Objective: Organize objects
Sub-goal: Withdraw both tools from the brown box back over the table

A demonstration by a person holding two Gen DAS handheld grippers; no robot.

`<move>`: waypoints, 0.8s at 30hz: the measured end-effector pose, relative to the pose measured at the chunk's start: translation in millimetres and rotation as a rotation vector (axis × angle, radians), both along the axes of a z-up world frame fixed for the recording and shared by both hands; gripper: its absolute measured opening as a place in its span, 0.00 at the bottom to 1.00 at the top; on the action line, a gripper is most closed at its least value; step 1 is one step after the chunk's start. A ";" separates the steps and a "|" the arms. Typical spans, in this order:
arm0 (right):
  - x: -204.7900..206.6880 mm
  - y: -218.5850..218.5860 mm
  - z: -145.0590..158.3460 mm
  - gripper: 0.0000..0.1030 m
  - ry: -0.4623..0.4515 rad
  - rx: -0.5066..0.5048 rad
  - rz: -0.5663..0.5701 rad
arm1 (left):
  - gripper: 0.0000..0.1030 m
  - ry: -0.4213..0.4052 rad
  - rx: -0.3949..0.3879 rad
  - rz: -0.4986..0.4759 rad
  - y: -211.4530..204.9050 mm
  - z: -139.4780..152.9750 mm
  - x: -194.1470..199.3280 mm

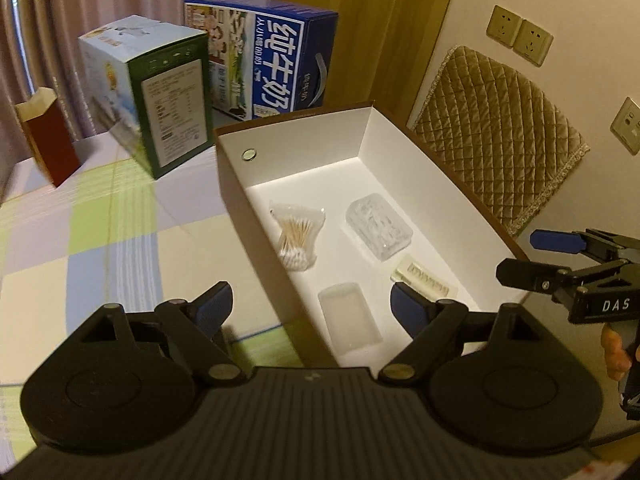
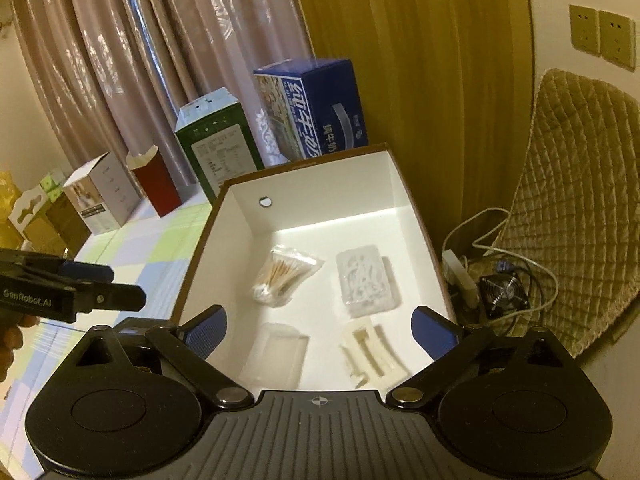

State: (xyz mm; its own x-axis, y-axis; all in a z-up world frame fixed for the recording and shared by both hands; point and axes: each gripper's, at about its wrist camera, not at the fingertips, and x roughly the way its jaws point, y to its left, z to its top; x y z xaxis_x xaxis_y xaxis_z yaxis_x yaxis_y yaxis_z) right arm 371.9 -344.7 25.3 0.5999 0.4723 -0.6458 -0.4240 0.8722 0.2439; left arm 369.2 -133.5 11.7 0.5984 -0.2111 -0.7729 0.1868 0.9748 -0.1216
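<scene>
Both hands free: left gripper spread wide with nothing between its fingers, right gripper likewise released and empty, both hanging over the near end of the open white box. The box sits on the checked cloth and holds four things: cotton swabs in a bag at 10 o'clock, clear packet at 2 o'clock, frosted case at 7 o'clock, small flat sachet at 4 o'clock. I judge the sorting near done; nothing loose shows on the cloth beside the box. Risks: my left gripper's right finger hangs low over the sachet, so a careless sweep could drag it or catch the thin wall and skid the box. The two grippers are near each other and could clash. Around: green carton and blue milk carton at 12 o'clock close behind the box, red carton at 10 o'clock, cables at 3 o'clock. Cartons block a far-side reach.
</scene>
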 end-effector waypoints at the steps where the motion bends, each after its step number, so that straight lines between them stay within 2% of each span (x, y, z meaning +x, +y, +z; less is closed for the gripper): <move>1: -3.5 0.5 0.2 0.94 0.000 0.001 -0.003 | 0.81 -0.002 0.002 0.004 1.0 1.5 -5.6; 11: -40.5 5.5 -1.8 0.94 0.024 0.014 -0.032 | 0.81 0.007 -0.001 0.085 31.9 2.6 -68.1; 24: -84.6 35.8 -13.9 0.94 0.071 0.003 0.008 | 0.81 0.067 -0.013 0.148 70.8 -12.1 -120.9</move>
State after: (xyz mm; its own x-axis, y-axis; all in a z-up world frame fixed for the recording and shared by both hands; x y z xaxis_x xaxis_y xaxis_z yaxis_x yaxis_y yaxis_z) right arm 287.3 -308.9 11.5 0.5488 0.4788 -0.6852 -0.4127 0.8680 0.2760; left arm 248.3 -62.6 -0.4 0.5710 -0.1344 -0.8099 0.0325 0.9894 -0.1413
